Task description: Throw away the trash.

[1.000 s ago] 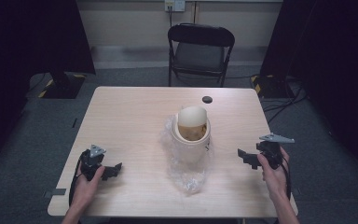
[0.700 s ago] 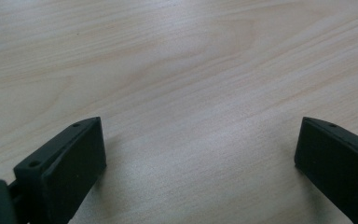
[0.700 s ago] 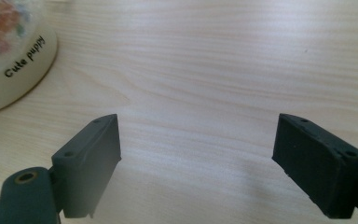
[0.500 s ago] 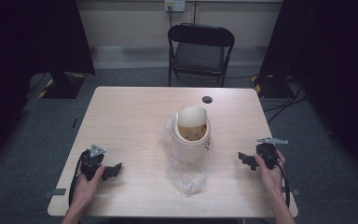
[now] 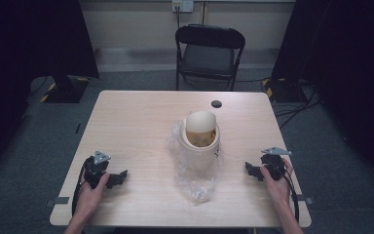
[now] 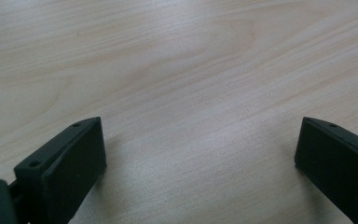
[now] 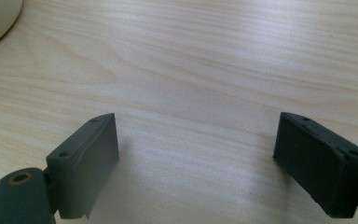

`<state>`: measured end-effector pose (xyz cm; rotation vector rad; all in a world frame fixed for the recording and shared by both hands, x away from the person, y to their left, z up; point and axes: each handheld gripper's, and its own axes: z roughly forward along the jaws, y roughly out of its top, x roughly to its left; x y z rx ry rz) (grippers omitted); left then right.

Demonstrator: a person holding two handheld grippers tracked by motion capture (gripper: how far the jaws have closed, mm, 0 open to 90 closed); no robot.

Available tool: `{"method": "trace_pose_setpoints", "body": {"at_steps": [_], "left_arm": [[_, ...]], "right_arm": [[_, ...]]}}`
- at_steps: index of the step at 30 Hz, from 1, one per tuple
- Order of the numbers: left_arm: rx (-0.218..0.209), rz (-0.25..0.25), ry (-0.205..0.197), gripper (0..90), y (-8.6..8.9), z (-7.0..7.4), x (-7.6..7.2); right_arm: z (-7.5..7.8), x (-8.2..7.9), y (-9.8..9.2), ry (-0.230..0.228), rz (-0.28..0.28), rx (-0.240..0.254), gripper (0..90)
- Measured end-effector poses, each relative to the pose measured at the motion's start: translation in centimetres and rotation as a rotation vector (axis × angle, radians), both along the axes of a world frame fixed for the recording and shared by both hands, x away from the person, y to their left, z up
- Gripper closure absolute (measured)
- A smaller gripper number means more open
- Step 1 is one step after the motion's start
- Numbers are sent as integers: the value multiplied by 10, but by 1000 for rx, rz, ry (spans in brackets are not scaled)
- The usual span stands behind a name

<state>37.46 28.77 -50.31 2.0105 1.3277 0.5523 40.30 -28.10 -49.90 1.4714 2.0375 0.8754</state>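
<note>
2 grippers, left [image 5: 119, 176] and right [image 5: 251, 169], resting wide open, empty, flanking tub [image 5: 199, 142] on crinkly plastic bag [image 5: 195, 183]; risk: snagging bag, toppling tub.

Place: a recording studio or lab set-up, not a home.
Walls: black curtains [image 5: 24, 44] hang on both sides.
Floor: grey carpet [image 5: 29, 146] with cables taped down.
Furniture: one light wooden table [image 5: 136, 117]; a black folding chair [image 5: 209, 53] behind it.
</note>
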Motion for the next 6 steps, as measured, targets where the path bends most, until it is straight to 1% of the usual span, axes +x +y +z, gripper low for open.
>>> {"method": "trace_pose_setpoints", "body": {"at_steps": [6], "left_arm": [[0,0,0,13,0,0,0]], "right_arm": [[-1,0,0,-5,-2,1,124]]}}
